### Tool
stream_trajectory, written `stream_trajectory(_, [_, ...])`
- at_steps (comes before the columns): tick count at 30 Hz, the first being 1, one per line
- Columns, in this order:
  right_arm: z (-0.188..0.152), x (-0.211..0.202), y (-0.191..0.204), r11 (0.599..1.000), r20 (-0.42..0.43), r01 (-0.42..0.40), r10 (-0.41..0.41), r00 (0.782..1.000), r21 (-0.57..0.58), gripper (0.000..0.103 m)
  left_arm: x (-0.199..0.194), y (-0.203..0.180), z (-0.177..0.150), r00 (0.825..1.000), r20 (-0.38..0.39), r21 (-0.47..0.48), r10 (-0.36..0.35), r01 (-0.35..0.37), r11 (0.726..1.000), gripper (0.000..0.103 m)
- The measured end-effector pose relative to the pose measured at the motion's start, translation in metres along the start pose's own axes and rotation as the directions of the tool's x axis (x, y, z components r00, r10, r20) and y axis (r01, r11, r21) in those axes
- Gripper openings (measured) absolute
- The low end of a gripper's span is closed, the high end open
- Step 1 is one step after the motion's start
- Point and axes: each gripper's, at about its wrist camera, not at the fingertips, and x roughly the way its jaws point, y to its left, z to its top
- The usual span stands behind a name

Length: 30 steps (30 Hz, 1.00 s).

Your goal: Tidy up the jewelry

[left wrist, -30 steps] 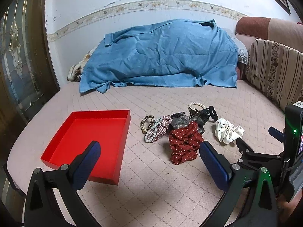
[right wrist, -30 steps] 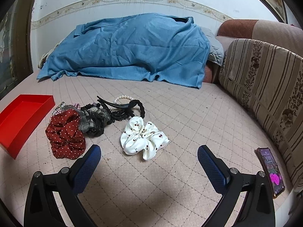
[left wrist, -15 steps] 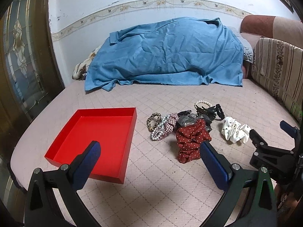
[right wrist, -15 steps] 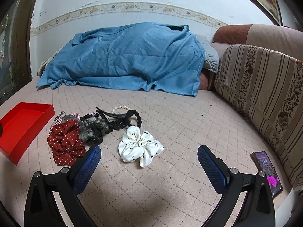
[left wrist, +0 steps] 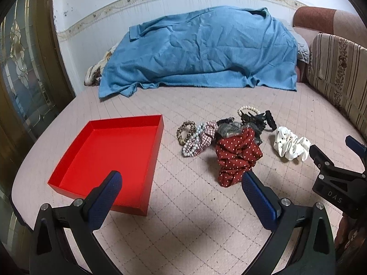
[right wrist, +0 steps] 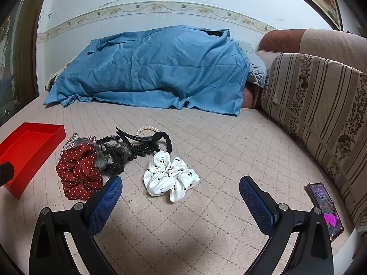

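Jaws on both grippers are spread wide with nothing between them. Left gripper (left wrist: 181, 183) hangs over the quilted pink bed (left wrist: 195, 229), between the red tray (left wrist: 110, 155) and the pile; right gripper (right wrist: 181, 188) hangs just short of the white cherry-print scrunchie (right wrist: 169, 176).

The jewelry pile sits mid-bed, just right of the tray but not touching it. Nearest the tray is a leopard-print hair tie (left wrist: 184, 130), then a pearl bead strand (left wrist: 195, 139) draped over a red-checked scrunchie (left wrist: 207, 135). A dark red polka-dot scrunchie (left wrist: 236, 158) is the biggest lump, with a grey lacy scrunchie (left wrist: 229, 129) behind it, a black claw clip (right wrist: 137, 142) and black braided hair tie (right wrist: 165, 138) tangled together, and a small pearl bracelet (left wrist: 248, 109) at the back. The white scrunchie lies a bit apart on the right side. The tray has nothing in it.

Compared with a second ago, nothing in the pile has shifted. Both cameras have pulled back and tilted up a little, so the blue blanket (right wrist: 156, 68) sits lower in view. A phone (right wrist: 325, 208) lies by the striped cushion (right wrist: 321, 114).
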Motion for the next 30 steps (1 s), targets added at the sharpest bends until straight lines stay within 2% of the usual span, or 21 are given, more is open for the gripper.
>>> stream_trajectory(15, [-0.007,0.019,-0.004,1.000,-0.065,-0.005,0.005,0.998,0.010,0.103,0.033,-0.002,-0.006,0.996,-0.087,-0.004,-0.017,0.016,1.000,0.103])
stream_trajectory(25, [-0.008,0.036,-0.017,0.998,-0.118,-0.019,0.027,0.993,0.065,0.103,0.058,-0.004,-0.004,0.989,-0.143,-0.007,-0.026,0.025,1.000,0.103])
stream_trajectory(30, [0.000,0.048,-0.024,0.996,-0.132,-0.044,0.054,0.990,0.079,0.102,0.066,-0.010,0.008,0.988,-0.137,0.004,-0.068,0.069,0.998,0.103])
